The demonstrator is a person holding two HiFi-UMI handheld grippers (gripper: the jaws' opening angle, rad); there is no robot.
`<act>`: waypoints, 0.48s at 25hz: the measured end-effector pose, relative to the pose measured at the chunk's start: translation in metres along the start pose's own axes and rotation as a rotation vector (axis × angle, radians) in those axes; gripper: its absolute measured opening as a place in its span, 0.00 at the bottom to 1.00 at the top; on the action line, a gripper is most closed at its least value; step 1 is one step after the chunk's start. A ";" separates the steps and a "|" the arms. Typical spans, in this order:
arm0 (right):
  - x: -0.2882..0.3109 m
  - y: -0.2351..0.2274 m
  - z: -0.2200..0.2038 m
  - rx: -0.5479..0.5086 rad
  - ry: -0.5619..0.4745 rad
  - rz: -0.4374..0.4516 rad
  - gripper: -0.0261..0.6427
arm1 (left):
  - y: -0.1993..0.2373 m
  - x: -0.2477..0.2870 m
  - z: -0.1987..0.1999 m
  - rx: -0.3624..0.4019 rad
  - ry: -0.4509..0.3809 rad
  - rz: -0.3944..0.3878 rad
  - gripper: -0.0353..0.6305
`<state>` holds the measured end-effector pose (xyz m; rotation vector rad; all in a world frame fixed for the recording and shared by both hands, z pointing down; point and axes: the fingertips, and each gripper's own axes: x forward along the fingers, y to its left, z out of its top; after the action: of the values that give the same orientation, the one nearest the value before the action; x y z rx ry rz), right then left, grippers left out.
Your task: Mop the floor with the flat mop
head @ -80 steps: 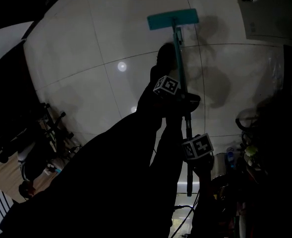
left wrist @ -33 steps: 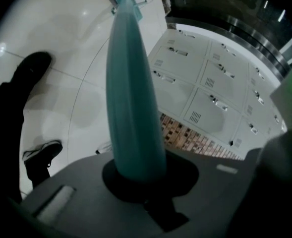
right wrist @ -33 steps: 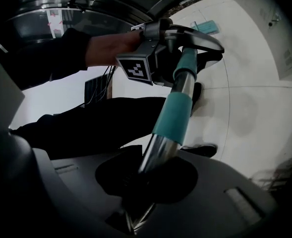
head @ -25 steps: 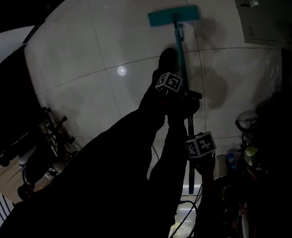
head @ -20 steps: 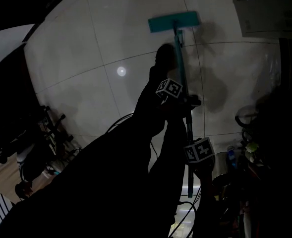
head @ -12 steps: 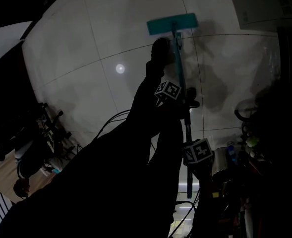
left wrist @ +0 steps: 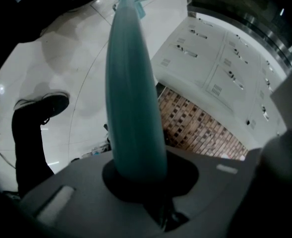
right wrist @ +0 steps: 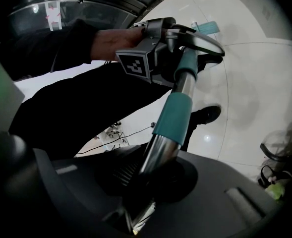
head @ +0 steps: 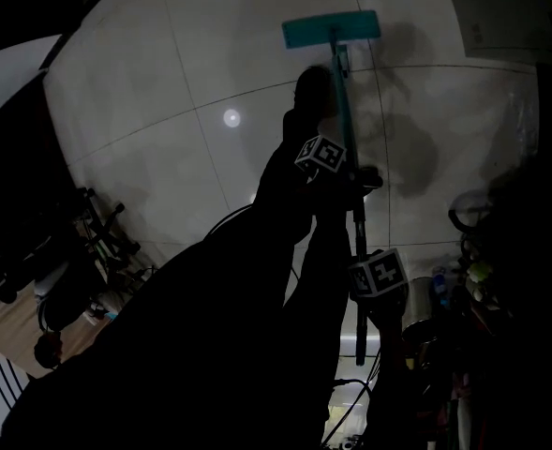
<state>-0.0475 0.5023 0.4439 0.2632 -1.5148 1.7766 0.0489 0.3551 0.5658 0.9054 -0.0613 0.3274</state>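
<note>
The flat mop has a teal head (head: 332,28) lying flat on the pale tiled floor (head: 163,82), far from me. Its teal and metal handle (head: 344,111) runs back toward me. My left gripper (head: 350,178) is shut on the teal part of the handle (left wrist: 133,98), higher up the pole. My right gripper (head: 362,293) is shut on the metal lower end of the handle (right wrist: 168,128). In the right gripper view the left gripper (right wrist: 183,46) shows ahead along the pole. A shoe (left wrist: 41,108) stands on the floor beside the handle.
Dark damp patches (head: 416,157) mark the tiles right of the mop. Cluttered gear and cables (head: 79,251) sit at the left. A metal can and bottles (head: 435,298) stand at the right. A pale cabinet (left wrist: 220,68) and a brick-patterned wall (left wrist: 200,128) lie beyond.
The mop head has shifted slightly forward and back over the same tiles, ending a little farther out. Both grippers stay shut on the handle.
</note>
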 end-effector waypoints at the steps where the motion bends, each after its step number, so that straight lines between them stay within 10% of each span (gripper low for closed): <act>1: -0.003 0.001 0.010 0.001 -0.001 0.000 0.16 | -0.006 -0.004 0.008 0.002 -0.002 -0.002 0.12; 12: -0.053 0.018 0.167 0.013 -0.020 0.015 0.16 | -0.093 -0.069 0.135 0.014 -0.024 -0.012 0.12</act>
<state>-0.0757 0.3288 0.4437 0.2774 -1.5240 1.8012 0.0229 0.1790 0.5653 0.9230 -0.0754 0.3059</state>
